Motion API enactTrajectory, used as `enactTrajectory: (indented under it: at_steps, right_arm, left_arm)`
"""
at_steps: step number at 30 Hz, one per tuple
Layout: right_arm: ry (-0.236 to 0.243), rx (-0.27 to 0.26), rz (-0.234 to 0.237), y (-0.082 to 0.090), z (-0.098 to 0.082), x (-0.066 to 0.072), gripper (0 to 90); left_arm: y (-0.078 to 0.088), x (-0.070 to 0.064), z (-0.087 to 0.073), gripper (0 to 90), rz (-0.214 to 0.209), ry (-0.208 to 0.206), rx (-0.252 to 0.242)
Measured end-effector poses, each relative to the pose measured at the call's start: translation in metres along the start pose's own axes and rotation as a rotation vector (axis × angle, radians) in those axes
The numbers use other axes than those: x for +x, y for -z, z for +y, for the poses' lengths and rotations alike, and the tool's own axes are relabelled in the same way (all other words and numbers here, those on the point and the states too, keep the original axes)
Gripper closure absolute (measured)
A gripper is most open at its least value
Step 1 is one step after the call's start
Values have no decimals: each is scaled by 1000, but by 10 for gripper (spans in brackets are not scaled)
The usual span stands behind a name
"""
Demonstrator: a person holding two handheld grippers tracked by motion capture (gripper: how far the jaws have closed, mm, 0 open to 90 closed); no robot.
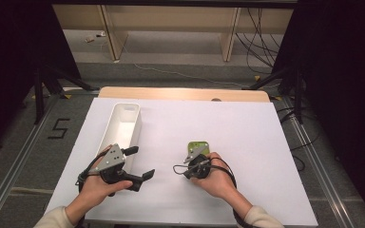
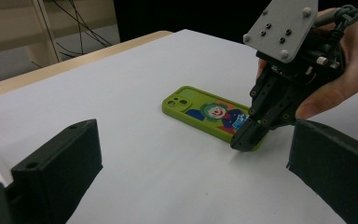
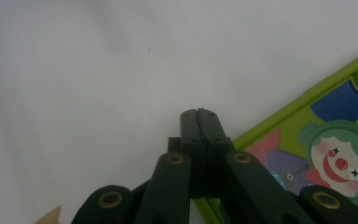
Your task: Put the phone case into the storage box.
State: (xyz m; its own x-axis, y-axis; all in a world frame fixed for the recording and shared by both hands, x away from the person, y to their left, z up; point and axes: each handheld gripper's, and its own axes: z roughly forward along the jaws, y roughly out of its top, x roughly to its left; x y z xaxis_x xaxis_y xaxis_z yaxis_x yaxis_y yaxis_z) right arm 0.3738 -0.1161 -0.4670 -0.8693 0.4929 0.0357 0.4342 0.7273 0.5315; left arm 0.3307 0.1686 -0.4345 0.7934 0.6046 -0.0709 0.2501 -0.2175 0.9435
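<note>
A green phone case [image 1: 198, 145] with a clown picture lies flat on the white table. In the left gripper view the phone case [image 2: 200, 112] shows its camera cut-out at the far left end. My right gripper [image 2: 244, 140] is shut, pointing down, with its tip against the case's near edge. In its own view the right gripper [image 3: 200, 116] has its jaws pressed together with nothing between them, and the phone case [image 3: 335, 154] lies just to their right. My left gripper [image 1: 140, 163] stands open beside the bin, its jaws wide apart around bare table [image 2: 196, 140].
A long white bin [image 1: 127, 106] stands on the left part of the table, its inside bare. The wooden table edge [image 1: 180, 92] runs along the back. Black stands and cables lie on the floor beyond.
</note>
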Motion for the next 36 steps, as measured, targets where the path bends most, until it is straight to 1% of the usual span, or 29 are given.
enactTrajectory:
  at_steps: [2,3,5,6,7,10,12,13,17,18,19,20,21,23,25,26,28,29,30,31,32,33,34,35,36]
  right_arm:
    - [-8,6,2,2,-2,-1,900]
    - [-19,18,10,4,-3,-1,900]
    - [-7,12,-2,5,-5,-3,900]
    - [-21,17,1,6,-6,-2,900]
    - [-11,14,0,6,-8,-4,900]
    - [-29,23,-2,10,-11,-4,900]
    - [-23,20,-8,11,-14,-6,900]
    - [-37,23,-6,12,-15,-6,900]
    - [-40,29,-10,15,-19,-8,900]
    - [-49,33,-12,16,-20,-8,900]
    - [-49,38,-11,16,-21,-9,900]
    - [-39,36,-18,16,-22,-10,900]
    - [-55,46,-14,17,-23,-10,900]
    - [-45,52,-29,17,-26,-12,900]
    - [-49,57,-30,17,-27,-13,900]
    - [-65,60,-25,18,-29,-14,900]
    - [-64,62,-32,19,-30,-15,900]
    - [-56,57,-36,19,-31,-16,900]
    - [-68,60,-34,20,-31,-16,900]
    - [-65,57,-38,20,-32,-17,900]
    - [-79,61,-32,21,-32,-16,900]
    - [-79,55,-32,21,-32,-17,900]
    - [-88,53,-28,22,-32,-17,891]
    - [-89,41,-31,23,-32,-18,859]
    - [-89,41,-31,23,-32,-18,859]
  left_arm:
    - [0,0,0,20,1,-1,0]
    - [0,0,0,20,1,-1,0]
    - [0,0,0,20,0,-1,0]
    - [0,0,0,20,0,0,-1]
    - [0,0,0,20,-1,1,-1]
    - [0,0,0,21,-2,1,-3]
    - [0,0,0,21,-1,-1,-3]
    - [0,0,0,21,-2,-2,-3]
    - [0,0,0,22,-2,-1,-2]
    - [0,0,0,22,-1,-1,-2]
    - [0,0,0,22,-1,-2,-2]
    - [-1,0,0,23,-1,-2,-2]
    - [-1,0,0,24,-1,-2,-2]
    - [-1,-1,0,24,-2,-3,-2]
    - [-1,-1,0,25,-2,-2,-1]
    - [-1,-1,0,25,-2,-3,-1]
    - [-1,-1,0,25,-2,-3,0]
    - [-1,-1,0,25,-2,-4,0]
    - [-1,-1,0,26,-2,-4,0]
    - [-1,-1,0,26,-2,-4,1]
    - [-1,-1,0,26,-2,-4,1]
    - [-1,-1,0,27,-2,-4,1]
    - [-1,-1,0,27,-3,-4,1]
    - [-1,-1,0,27,-3,-4,1]
    - [-1,-1,0,27,-3,-4,1]
